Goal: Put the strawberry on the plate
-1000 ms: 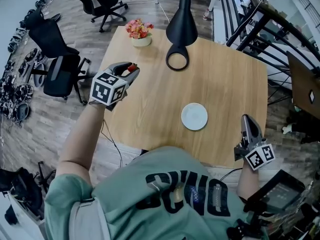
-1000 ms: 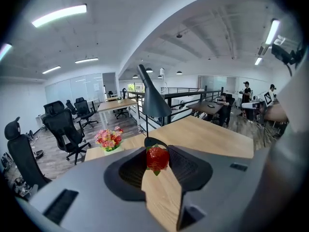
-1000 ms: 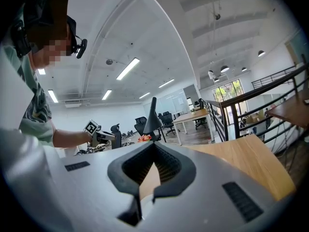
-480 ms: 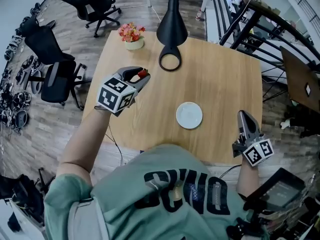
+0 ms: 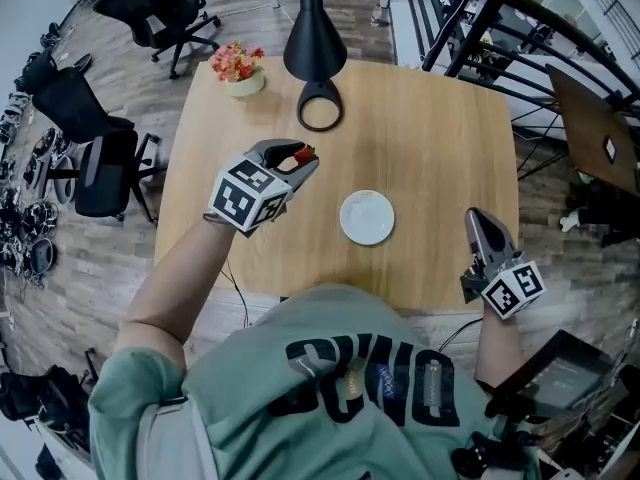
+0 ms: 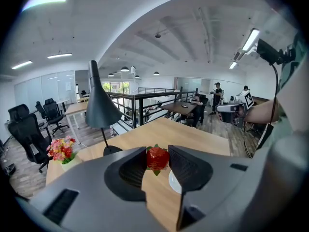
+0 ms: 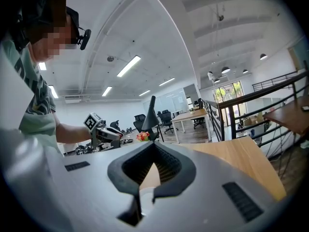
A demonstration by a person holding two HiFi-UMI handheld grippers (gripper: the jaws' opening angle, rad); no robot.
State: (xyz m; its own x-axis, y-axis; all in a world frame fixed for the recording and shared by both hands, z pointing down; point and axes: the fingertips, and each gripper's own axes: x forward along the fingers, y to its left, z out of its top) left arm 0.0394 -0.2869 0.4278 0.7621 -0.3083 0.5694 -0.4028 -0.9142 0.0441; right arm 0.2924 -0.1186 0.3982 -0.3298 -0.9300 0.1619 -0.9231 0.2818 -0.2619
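Green T-shirt (image 5: 250,368), black lettering; grey left claw (image 5: 303,155), right claw (image 5: 473,216).

- Strawberry (image 6: 157,158): both flanks are covered by the pads of the left gripper (image 6: 157,152) clamped on it. In the head view only a red fleck shows past the jaws.
- Plate (image 6: 173,182): in the left gripper view only a white sliver shows; the rest is behind the jaw.
- Lamp (image 5: 313,38): its top is cut off by the head view's upper edge.
- Table (image 5: 440,118): the near edge is partly hidden under the person's torso (image 5: 340,368).
- Flowers (image 7: 143,136): too small in the right gripper view to count the blooms.
- People (image 6: 217,88) at the far desks: too small to make out.
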